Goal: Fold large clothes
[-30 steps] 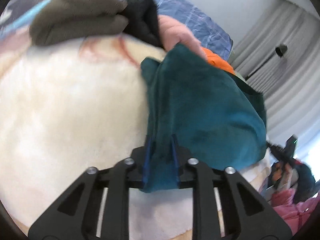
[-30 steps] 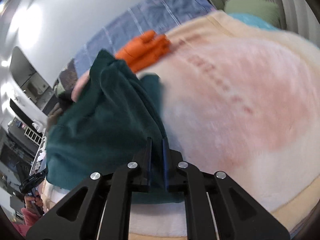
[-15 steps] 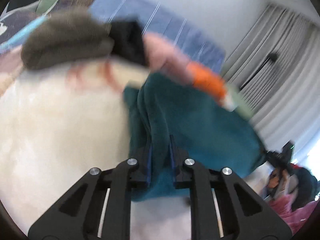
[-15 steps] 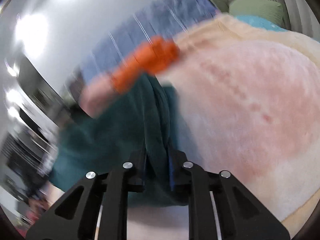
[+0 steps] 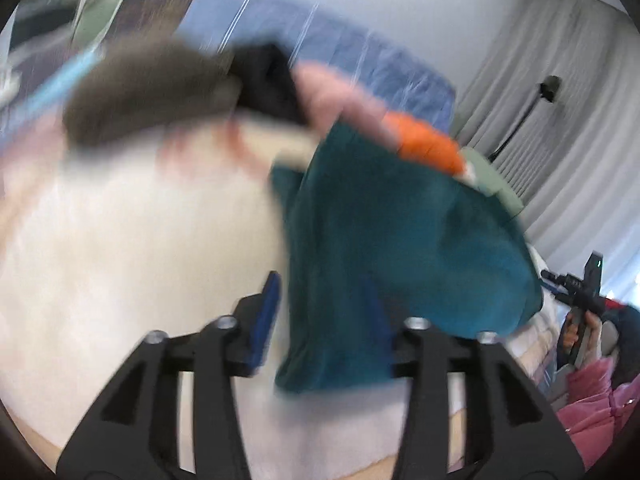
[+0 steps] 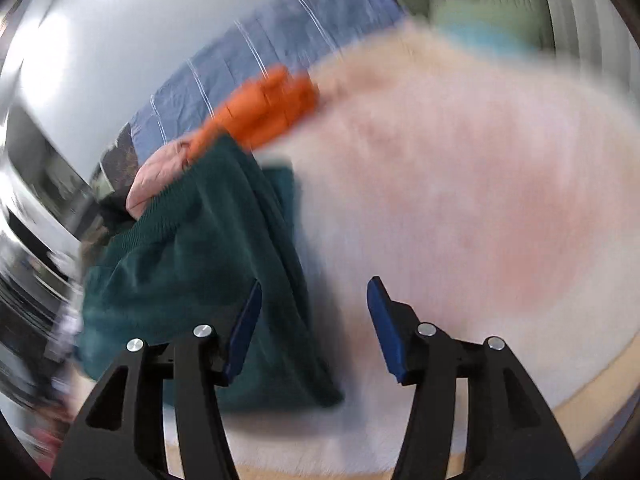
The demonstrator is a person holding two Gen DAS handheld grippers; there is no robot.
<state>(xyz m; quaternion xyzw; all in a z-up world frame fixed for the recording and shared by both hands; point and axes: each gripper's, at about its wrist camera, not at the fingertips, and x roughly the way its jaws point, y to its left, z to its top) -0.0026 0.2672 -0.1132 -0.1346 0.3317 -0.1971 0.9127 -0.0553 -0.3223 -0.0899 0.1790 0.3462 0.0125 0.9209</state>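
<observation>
We see both claws opening: our left gripper (image 5: 324, 320) spreads around teal cloth (image 5: 400, 248), pads apparently clear; our right gripper (image 6: 314, 324) gapes beside it.

A bed (image 6: 460, 208) under a fluffy cream-and-pink blanket (image 5: 132, 240) carries a teal garment (image 5: 400, 248), with brown (image 5: 144, 96), black (image 5: 268, 80), pink (image 5: 340, 100) and orange clothes (image 6: 268, 108) along its far edge.
</observation>
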